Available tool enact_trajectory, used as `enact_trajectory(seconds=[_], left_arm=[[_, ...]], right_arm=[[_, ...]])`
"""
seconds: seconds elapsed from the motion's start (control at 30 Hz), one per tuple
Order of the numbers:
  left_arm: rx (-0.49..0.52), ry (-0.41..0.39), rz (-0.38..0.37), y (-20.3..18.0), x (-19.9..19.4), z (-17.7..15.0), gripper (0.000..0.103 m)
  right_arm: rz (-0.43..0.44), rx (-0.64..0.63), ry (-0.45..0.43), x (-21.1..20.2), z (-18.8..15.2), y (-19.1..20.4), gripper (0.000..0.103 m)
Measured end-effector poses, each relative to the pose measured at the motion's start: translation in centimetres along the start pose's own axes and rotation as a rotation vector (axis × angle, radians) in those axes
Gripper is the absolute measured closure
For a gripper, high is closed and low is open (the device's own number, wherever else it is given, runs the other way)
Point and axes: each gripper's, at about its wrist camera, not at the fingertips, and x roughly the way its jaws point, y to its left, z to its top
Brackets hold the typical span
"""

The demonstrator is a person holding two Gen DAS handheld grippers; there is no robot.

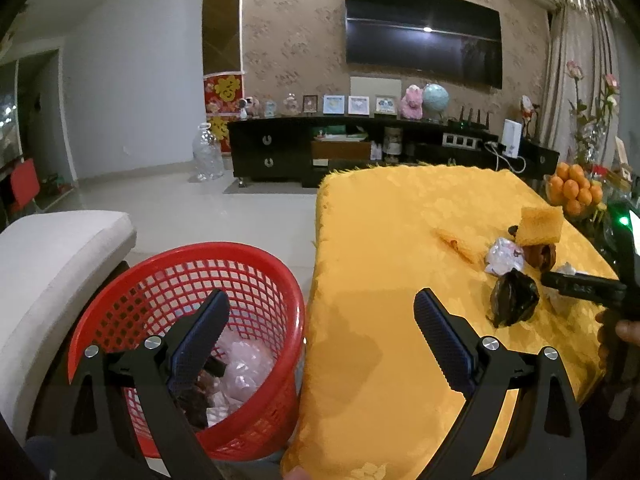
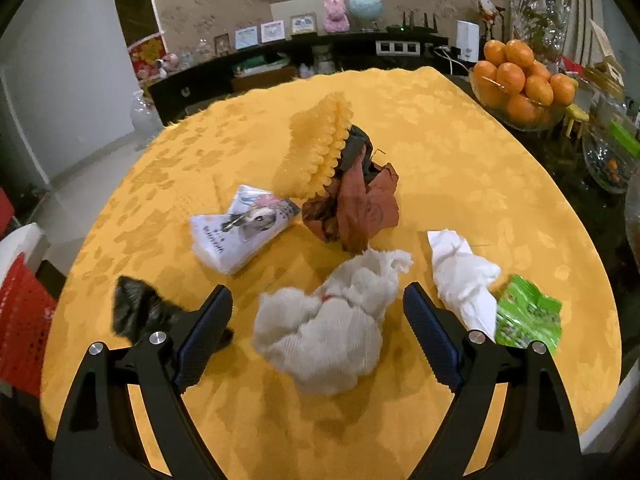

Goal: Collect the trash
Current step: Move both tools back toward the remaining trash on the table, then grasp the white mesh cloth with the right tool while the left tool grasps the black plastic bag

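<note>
My left gripper [image 1: 320, 312] is open and empty, over the gap between a red mesh basket [image 1: 132, 280] holding wrappers and the yellow-clothed table [image 1: 380, 340]. My right gripper [image 2: 318, 308] is open, its fingers on either side of a crumpled white cloth wad [image 2: 324, 332] on the table [image 2: 460, 152]. Around it lie a black crumpled bag [image 2: 136, 312], a white printed packet [image 2: 240, 232], a brown crumpled wrapper [image 2: 356, 208], a white tissue [image 2: 460, 272] and a green wrapper [image 2: 528, 312]. The black bag [image 1: 514, 298] and the right gripper's finger [image 1: 580, 288] show in the left wrist view.
A yellow fringed cloth piece [image 2: 320, 144] stands by the brown wrapper. A glass bowl of oranges [image 2: 520, 84] and glass dishes [image 2: 608, 160] sit at the table's right. A white sofa arm [image 1: 52, 264] is left of the basket. A TV cabinet [image 1: 320, 152] stands behind.
</note>
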Motion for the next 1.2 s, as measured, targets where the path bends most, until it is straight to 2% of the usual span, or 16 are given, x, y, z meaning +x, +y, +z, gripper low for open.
enact_trajectory(seconds=[0.1,0.17,0.37,0.43,0.77,0.93,1.2], left_arm=[[0.014,0.008,-0.002,-0.4,0.3,-0.2,0.013],[0.022,0.010,-0.002,-0.6,0.3,-0.3,0.013],[0.033,0.014,-0.007,-1.3,0.4,-0.5,0.013],[0.035,0.020,-0.017,-1.8,0.5,-0.6,0.013],[0.118,0.061,-0.119,-7.2,1.7,-0.4,0.013],[0.194,0.100,-0.187,-11.8,3.5,-0.3,0.013],[0.272,0.147,-0.265,-18.0,6.4,-0.1,0.013]], right_arm=[[-0.013,-0.002,0.020,0.9,-0.2,-0.1,0.025],[-0.017,0.005,0.041,1.4,-0.4,-0.4,0.035],[-0.016,0.027,0.045,1.1,-0.7,-1.3,0.058],[-0.005,0.036,0.043,0.7,-0.8,-1.6,0.061],[-0.027,0.046,-0.011,-2.1,-0.9,-2.8,0.062],[-0.044,0.118,0.009,-2.2,-1.0,-4.8,0.062],[-0.043,0.132,-0.004,-2.8,-1.1,-5.9,0.062]])
